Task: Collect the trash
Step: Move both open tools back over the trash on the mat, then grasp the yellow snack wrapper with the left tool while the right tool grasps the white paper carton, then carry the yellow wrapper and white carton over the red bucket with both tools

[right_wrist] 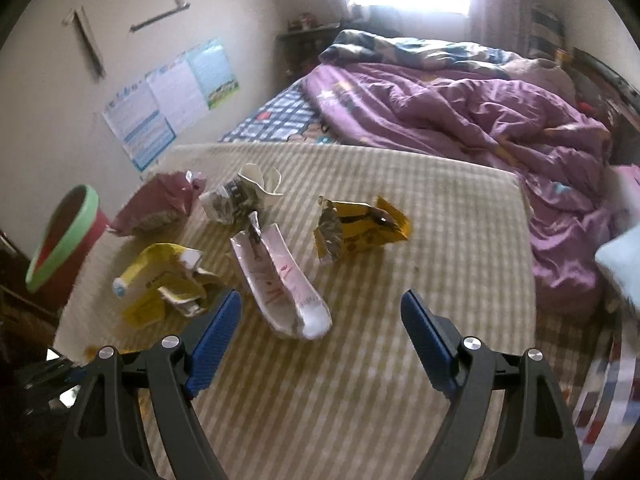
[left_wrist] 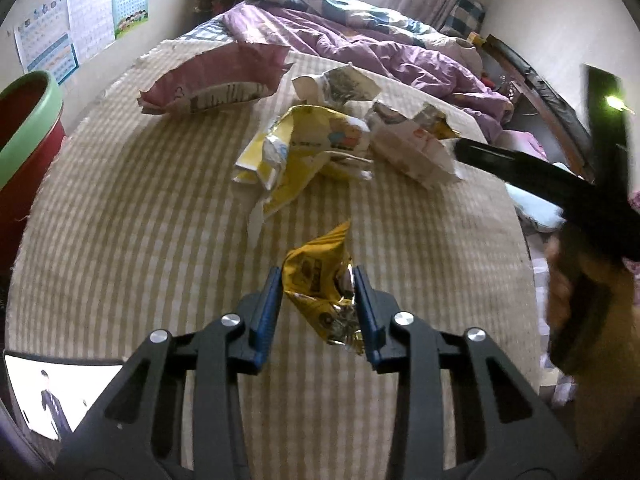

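A crumpled yellow foil wrapper point(left_wrist: 320, 248) lies on the striped mattress pad point(left_wrist: 140, 240), and my left gripper point(left_wrist: 316, 276) is shut on it, blue pads against both its sides. Beyond it lie a yellow-and-white bag point(left_wrist: 304, 144), a white wrapper point(left_wrist: 412, 148), a crumpled white packet point(left_wrist: 340, 84) and a pink bag point(left_wrist: 212, 80). My right gripper point(right_wrist: 320, 298) hovers open just above the near end of the white-and-pink wrapper point(right_wrist: 280, 280), nothing between its pads. Past it lies another yellow wrapper point(right_wrist: 360, 224).
A red bin with a green rim point(left_wrist: 28, 120) stands off the bed's left edge. A rumpled purple quilt point(right_wrist: 460, 120) covers the far part of the bed. A lit screen point(left_wrist: 52, 392) lies at the near left. A hand point(left_wrist: 568, 300) holds the right gripper's dark fingers point(left_wrist: 520, 168).
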The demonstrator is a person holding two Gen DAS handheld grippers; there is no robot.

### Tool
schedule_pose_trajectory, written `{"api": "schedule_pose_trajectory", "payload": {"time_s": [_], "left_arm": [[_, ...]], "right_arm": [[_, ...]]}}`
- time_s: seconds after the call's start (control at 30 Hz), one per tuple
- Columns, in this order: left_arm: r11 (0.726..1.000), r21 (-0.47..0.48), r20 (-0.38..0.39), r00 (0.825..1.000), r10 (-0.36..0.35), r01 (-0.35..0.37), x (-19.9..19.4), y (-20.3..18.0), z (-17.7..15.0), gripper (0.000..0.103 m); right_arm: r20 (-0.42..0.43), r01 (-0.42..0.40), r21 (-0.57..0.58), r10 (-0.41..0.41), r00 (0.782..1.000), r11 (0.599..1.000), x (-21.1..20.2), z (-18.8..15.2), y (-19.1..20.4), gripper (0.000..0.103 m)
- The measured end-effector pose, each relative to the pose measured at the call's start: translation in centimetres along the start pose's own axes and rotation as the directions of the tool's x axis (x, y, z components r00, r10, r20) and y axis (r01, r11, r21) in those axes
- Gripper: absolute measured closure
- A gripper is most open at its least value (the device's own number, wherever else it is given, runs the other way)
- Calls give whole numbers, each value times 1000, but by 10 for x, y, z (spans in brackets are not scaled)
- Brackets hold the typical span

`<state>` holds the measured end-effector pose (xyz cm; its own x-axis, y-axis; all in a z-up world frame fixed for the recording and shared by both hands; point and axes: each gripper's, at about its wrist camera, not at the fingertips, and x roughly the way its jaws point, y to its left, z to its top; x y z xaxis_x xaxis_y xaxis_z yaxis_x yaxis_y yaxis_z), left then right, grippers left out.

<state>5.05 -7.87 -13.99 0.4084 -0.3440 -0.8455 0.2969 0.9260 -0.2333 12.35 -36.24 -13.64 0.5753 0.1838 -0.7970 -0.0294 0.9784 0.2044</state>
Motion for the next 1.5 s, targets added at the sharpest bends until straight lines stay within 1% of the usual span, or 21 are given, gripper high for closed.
{"api": "schedule_pose_trajectory", "payload": {"time_s": [0.07,0.23,0.27,0.33,0.37,0.4,0.43,0.5,0.6,0.83,0.9,1.0,1.13,1.33,1.5], "left_arm": [[1000,-5,1,1000,-2,2,-3,-2,-1,69],[999,-25,22,1000,20,-20,-9,0,2,69],[999,-30,25,999,23,-23,-11,2,2,69],[999,-44,28,999,28,-27,-12,5,3,69],[998,-52,29,999,30,-28,-13,8,3,68],[998,-57,31,999,31,-30,-14,9,2,68],[998,-59,32,999,32,-30,-14,10,2,68],[998,-62,33,999,34,-31,-15,10,1,68],[998,-59,38,999,32,-29,-17,11,1,68],[999,-48,57,998,25,-23,-24,9,1,68],[999,-44,65,998,21,-18,-27,9,1,68],[999,-35,82,996,21,-18,-33,8,2,68],[999,-29,111,993,26,-23,-43,10,3,68],[999,-33,154,988,26,-21,-61,15,5,68],[999,-43,195,980,26,-18,-80,26,6,68]], "right_arm": [[-13,-8,-12,8,1000,1000,11,4,2,31],[-71,-46,-33,43,997,998,32,5,9,34],[-80,-51,-29,49,996,998,35,5,9,37],[-108,-60,-11,59,992,998,42,3,8,48],[-121,-68,1,68,990,998,44,3,8,56],[-130,-89,18,91,987,996,45,1,7,57],[-125,-93,31,96,987,995,44,0,6,58],[-121,-91,38,95,988,995,40,-1,7,62],[-97,-101,77,108,989,992,28,-3,4,63],[9,-134,184,134,991,974,-18,-14,3,64],[34,-133,192,128,991,972,-29,-15,8,64],[70,-129,199,117,991,971,-43,-17,15,64],[105,-144,188,126,986,971,-60,-20,28,63],[132,-170,163,150,980,972,-72,-19,48,63],[152,-175,146,152,977,974,-79,-19,63,63]]}}
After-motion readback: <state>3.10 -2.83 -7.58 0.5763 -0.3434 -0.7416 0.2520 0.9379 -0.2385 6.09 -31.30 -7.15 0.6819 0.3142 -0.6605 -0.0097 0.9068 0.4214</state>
